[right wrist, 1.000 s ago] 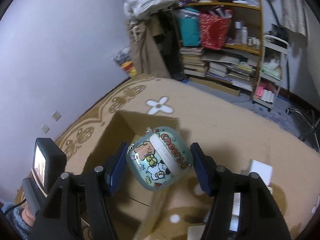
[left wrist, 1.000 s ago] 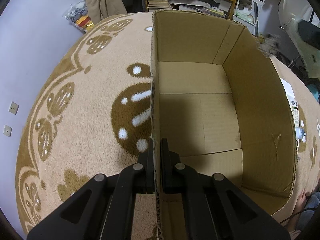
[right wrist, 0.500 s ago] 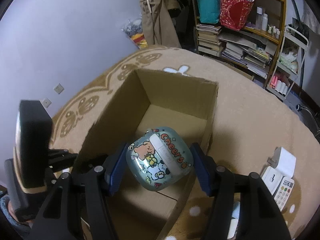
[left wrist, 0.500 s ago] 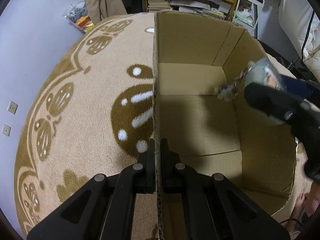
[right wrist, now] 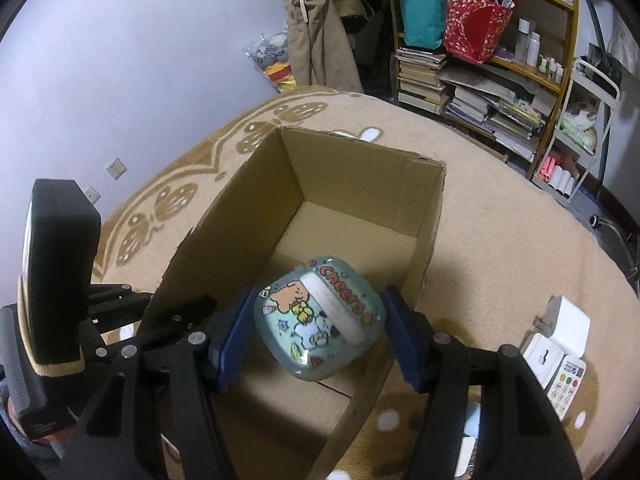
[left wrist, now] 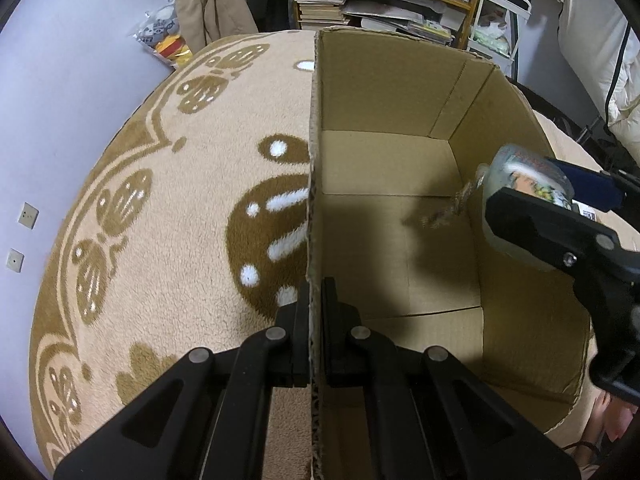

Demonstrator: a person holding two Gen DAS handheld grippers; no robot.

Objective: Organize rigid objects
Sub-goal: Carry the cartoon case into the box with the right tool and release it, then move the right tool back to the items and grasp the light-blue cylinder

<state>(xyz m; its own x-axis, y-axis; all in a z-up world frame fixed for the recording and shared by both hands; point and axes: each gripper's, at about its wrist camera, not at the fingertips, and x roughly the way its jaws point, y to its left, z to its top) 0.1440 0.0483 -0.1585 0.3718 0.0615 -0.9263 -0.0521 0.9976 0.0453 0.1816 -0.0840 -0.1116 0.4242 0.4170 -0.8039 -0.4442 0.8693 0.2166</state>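
The left hand-held gripper pinches the empty brown cardboard box's wall, the right hand-held gripper clasps the rounded cartoon-printed case above its floor; white gadgets await on the rug.

- Cardboard box stands open-topped; its floor is bare and reachable from above.
- Left gripper is clamped on the box's left wall, blocking that rim.
- Right gripper with its cartoon-printed case occupies the near right interior.
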